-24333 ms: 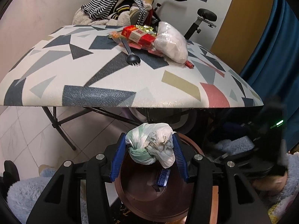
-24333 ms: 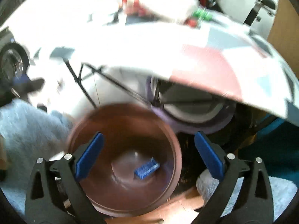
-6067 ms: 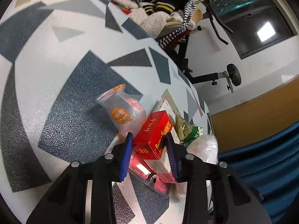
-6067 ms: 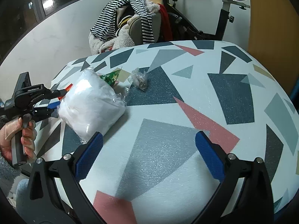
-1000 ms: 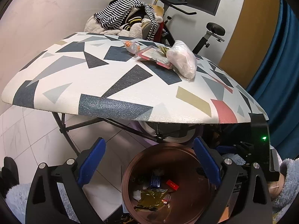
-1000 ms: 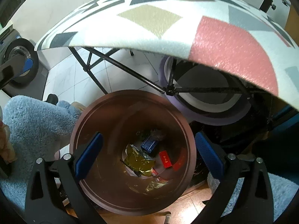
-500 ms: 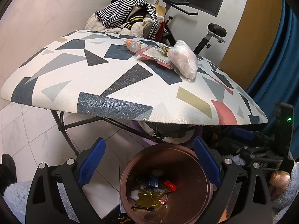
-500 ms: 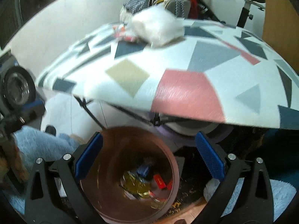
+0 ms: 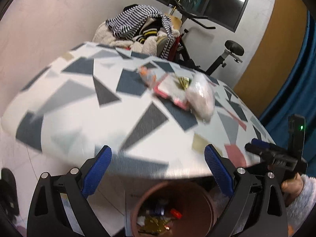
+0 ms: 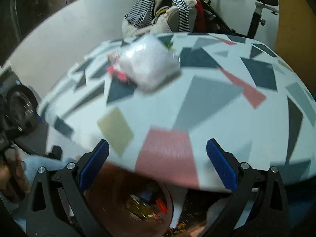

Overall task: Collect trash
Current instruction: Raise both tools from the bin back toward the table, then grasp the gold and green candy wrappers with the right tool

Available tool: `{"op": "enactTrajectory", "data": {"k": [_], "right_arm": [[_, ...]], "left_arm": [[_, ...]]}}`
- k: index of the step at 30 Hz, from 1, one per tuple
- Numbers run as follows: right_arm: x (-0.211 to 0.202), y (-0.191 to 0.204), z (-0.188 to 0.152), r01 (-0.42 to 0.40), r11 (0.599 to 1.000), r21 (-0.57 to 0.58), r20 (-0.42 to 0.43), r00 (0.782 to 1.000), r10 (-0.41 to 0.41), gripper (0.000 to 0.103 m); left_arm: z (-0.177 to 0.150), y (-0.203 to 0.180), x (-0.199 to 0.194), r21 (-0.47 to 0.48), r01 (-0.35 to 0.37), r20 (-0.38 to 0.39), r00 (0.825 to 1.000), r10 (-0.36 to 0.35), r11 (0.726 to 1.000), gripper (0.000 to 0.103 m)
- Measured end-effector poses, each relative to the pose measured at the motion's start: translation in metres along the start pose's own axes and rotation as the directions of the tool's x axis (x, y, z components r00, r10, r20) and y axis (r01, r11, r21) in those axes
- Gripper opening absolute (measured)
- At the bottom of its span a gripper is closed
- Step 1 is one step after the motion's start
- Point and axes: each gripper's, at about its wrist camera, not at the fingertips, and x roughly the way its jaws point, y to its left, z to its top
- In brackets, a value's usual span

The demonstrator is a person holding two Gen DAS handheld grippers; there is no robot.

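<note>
A brown round bin (image 9: 199,199) stands on the floor under the table's front edge, with wrappers and a small red piece inside; the bin (image 10: 98,195) also shows low in the right wrist view. On the patterned table (image 9: 75,98) lie a white plastic bag (image 9: 201,96), a pink packet (image 9: 173,92), a clear cup with orange print (image 9: 147,75) and a gold-green wrapper (image 9: 183,81). The white bag (image 10: 150,65) sits at the table's far side in the right wrist view. My left gripper (image 9: 158,169) and right gripper (image 10: 157,166) are both open and hold nothing, near the table's front edge above the bin.
A chair piled with striped and fleecy clothes (image 9: 138,29) stands behind the table, with an exercise bike (image 9: 227,53) beside it. A blue curtain (image 9: 292,83) hangs at the right. Table legs and a round dark object sit under the table.
Both grippers have risen and tilted up from the bin toward the tabletop. The bin has slid to the bottom of both views. Both stay open and empty.
</note>
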Motion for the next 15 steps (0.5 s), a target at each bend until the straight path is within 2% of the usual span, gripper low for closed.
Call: {"op": "enactTrajectory", "data": {"k": [3,7,11,15], "right_arm": [[0.007,-0.018,0.045,-0.037,0.998,0.049,0.019,0.999,0.036,0.097],[0.027,-0.032,0.086,-0.091,0.991,0.102,0.034,0.996,0.088,0.096],[0.062,-0.051,0.131,-0.112,0.978,0.173,0.042,0.993,0.106,0.083],[0.101,-0.054,0.165,-0.050,0.986,0.158,0.012,0.999,0.049,0.070]], "left_arm": [[0.024,0.005,0.006,-0.011,0.002,0.016,1.000,-0.002,1.000,0.093],[0.055,0.016,0.018,-0.036,0.008,0.032,0.999,-0.006,0.999,0.092],[0.075,0.026,0.032,-0.054,0.010,0.032,0.999,-0.009,0.999,0.092],[0.087,0.034,0.048,-0.052,-0.006,0.030,1.000,0.007,0.999,0.092]]}}
